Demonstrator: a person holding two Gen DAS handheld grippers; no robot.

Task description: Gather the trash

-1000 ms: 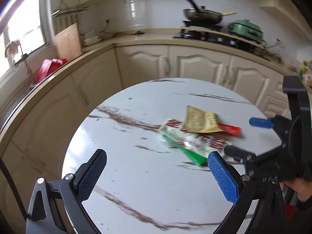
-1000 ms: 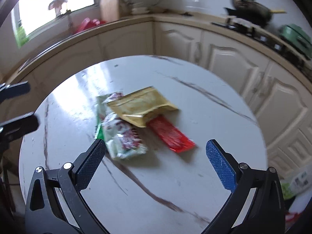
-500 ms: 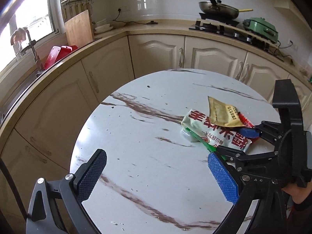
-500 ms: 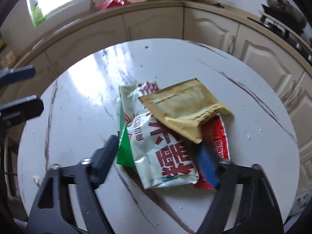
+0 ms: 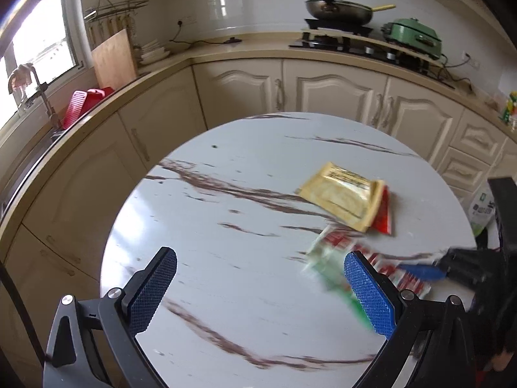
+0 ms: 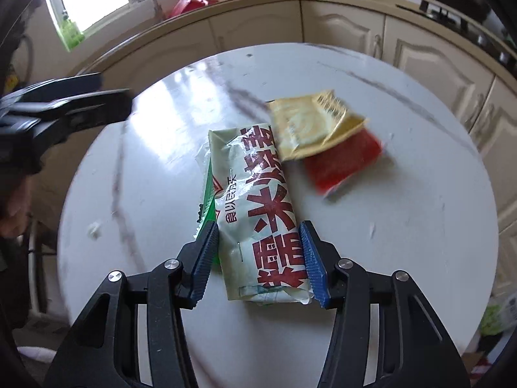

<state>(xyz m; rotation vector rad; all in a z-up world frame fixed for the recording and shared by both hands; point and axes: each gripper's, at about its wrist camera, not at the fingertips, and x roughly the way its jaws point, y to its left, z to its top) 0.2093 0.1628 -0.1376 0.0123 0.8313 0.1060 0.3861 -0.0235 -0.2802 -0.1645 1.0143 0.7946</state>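
Observation:
A white and green wrapper with red characters (image 6: 255,207) lies on the round marble table (image 6: 404,226). My right gripper (image 6: 260,262) is shut on its near end, one pad on each side. It also shows blurred in the left wrist view (image 5: 332,252), with the right gripper (image 5: 433,273) at its right end. A yellow packet (image 6: 310,123) (image 5: 339,194) lies beyond it, on top of a red packet (image 6: 342,158) (image 5: 383,215). My left gripper (image 5: 258,294) is open and empty above the table's near left part.
Cream cabinets and a counter curve round behind the table. A cutting board (image 5: 113,58), a red rack (image 5: 80,106), a pan (image 5: 336,6) and a green pot (image 5: 413,35) stand on the counter. A bag of items (image 6: 497,313) sits on the floor at right.
My right gripper has come down and closed on the white and green wrapper, pulling it toward me, apart from the yellow and red packets. The left gripper stays open.

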